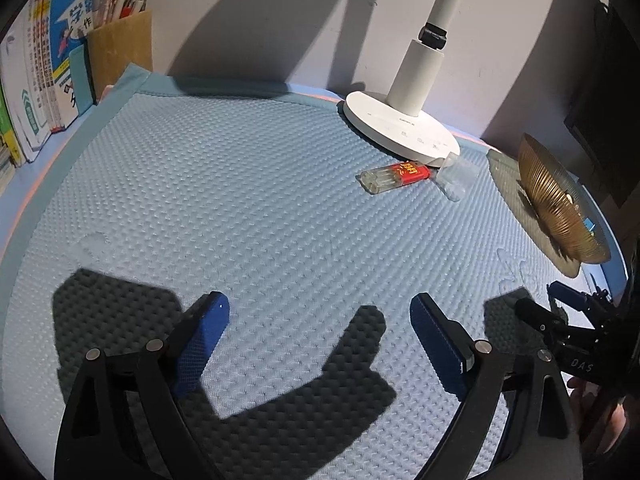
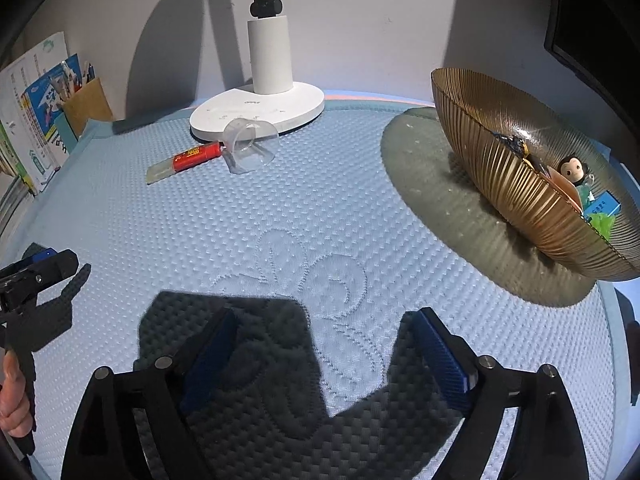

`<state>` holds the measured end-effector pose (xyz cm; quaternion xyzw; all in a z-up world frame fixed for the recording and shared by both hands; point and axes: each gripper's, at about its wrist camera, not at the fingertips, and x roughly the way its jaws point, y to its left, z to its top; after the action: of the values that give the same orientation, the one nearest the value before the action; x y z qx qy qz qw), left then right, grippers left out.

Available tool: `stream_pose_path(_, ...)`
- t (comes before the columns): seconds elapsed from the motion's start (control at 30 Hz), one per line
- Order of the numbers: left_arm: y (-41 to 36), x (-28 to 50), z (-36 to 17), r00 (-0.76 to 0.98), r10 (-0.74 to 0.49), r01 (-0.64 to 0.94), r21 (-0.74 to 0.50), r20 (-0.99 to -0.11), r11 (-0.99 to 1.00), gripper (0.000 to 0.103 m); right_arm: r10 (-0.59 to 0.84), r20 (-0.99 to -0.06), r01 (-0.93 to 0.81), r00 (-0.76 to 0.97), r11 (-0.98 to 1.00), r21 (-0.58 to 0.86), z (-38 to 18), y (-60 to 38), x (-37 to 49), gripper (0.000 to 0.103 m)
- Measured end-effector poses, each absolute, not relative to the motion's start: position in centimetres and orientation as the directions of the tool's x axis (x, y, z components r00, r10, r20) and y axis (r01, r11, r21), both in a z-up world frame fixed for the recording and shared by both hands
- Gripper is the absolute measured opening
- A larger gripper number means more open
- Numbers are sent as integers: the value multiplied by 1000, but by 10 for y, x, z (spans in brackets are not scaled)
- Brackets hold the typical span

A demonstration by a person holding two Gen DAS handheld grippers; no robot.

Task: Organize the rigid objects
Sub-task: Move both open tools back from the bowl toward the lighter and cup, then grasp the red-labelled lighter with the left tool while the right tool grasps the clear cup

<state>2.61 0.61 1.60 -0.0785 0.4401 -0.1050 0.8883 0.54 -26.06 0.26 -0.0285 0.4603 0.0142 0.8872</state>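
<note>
A clear lighter with a red label (image 1: pixel 396 176) lies on the blue mat next to a clear plastic cup (image 1: pixel 456 178) on its side, both by the lamp base. They also show in the right wrist view, the lighter (image 2: pixel 186 162) and the cup (image 2: pixel 248 144). A ribbed gold bowl (image 2: pixel 516 184) at the right holds a small doll figure (image 2: pixel 572 168) and other small items; it also shows in the left wrist view (image 1: pixel 556 204). My left gripper (image 1: pixel 320 312) is open and empty, well short of the lighter. My right gripper (image 2: pixel 324 328) is open and empty over the mat.
A white desk lamp (image 1: pixel 400 120) stands at the back of the quilted blue mat (image 1: pixel 240 200). Books (image 1: pixel 36 80) and a brown pen holder (image 1: pixel 120 48) stand at the far left. A dark monitor edge (image 2: pixel 592 40) is behind the bowl.
</note>
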Motion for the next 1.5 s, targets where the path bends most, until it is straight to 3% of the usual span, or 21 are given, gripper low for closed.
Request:
stream_pose_path(0.33, 0, 28, 16, 580, -236, 126, -201, -779, 972, 95, -3, -825, -51, 566, 998, -39, 0, -261, 11, 95)
stream_pose_path(0.67, -33, 66, 65, 612, -255, 331, -51, -748, 942, 94, 145, -815, -170, 561, 984, 58, 41, -246, 55, 95)
stream_pose_path(1.03, -59, 135, 36, 530, -311, 418, -76, -789, 905, 94, 236, -786, -195, 572, 969, 149, 27, -247, 123, 95)
stream_pose_path(1.1, -65, 140, 33, 526, -315, 434, -70, -790, 898, 87, 245, -778, -202, 579, 967, 154, 24, -246, 130, 94)
stream_pose_path(1.2, -72, 144, 24, 509, -333, 463, -73, -793, 883, 71, 286, -771, -228, 569, 956, 186, 21, -242, 140, 86)
stream_pose_path(1.3, -76, 145, 21, 510, -332, 469, -67, -794, 881, 69, 319, -769, -253, 554, 945, 209, 13, -238, 139, 81)
stream_pose_path(1.37, -78, 145, 23, 505, -358, 488, -82, -785, 869, 67, 308, -783, -262, 541, 946, 191, 9, -232, 139, 71)
stream_pose_path(1.43, -82, 146, 22, 499, -355, 495, -77, -791, 866, 52, 287, -780, -257, 556, 952, 167, 10, -230, 138, 70)
stream_pose_path(1.5, -88, 146, 22, 510, -337, 498, -48, -791, 866, 49, 285, -788, -254, 546, 953, 168, 8, -229, 138, 59)
